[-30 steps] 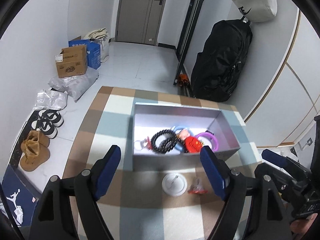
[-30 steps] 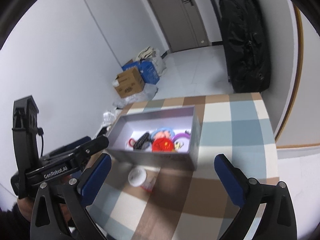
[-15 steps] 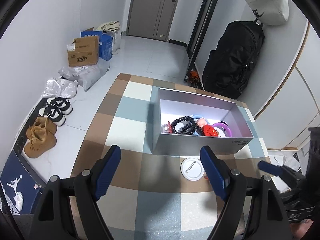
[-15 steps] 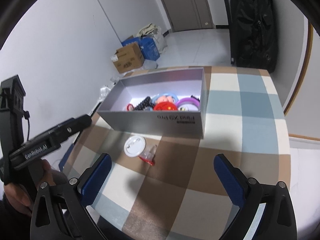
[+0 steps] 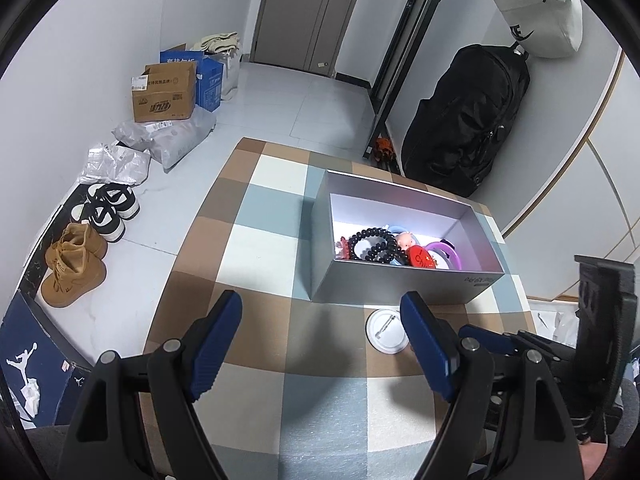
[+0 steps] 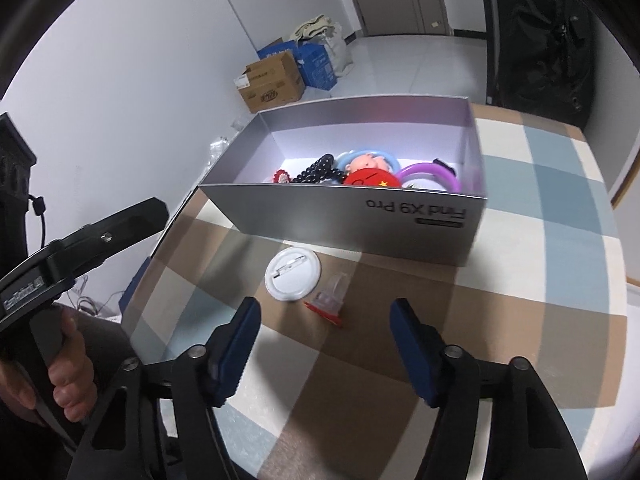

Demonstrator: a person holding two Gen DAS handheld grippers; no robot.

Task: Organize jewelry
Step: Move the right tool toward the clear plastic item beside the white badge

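Room: white tiled floor, grey door at the far end, and a checked tabletop (image 5: 276, 320) in brown, blue and cream under both my grippers.
Box: I see a silver box (image 6: 352, 216) open on top, standing on the tabletop; its long axis runs left to right across both views, and its long front wall faces me.
Jewelry in box: a black bead bracelet (image 5: 372, 245), a red round piece (image 5: 421, 258), a purple ring-shaped band (image 5: 450, 252) and a small doll-face charm (image 5: 405, 240) lie together on the box floor, touching each other.
Jewelry outside: a white round badge (image 6: 293, 275) lies flat, pin side up, just in front of the box; its pin points diagonally toward the box.
Only in right view: a small clear clip with a red edge (image 6: 330, 300) lies just beside the badge, and the print "Find X9 Pro" on the front wall reads upside down.
Only in left view: shoes (image 5: 92, 236), a cardboard carton (image 5: 164, 94) and a black backpack (image 5: 464, 120) by the wall; the clip I cannot find there.
Left gripper (image 5: 320, 332): fingers wide apart, holding nothing, above the tabletop left of the badge.
Right gripper (image 6: 324, 338): fingers wide, empty, with the clip just ahead of the gap.
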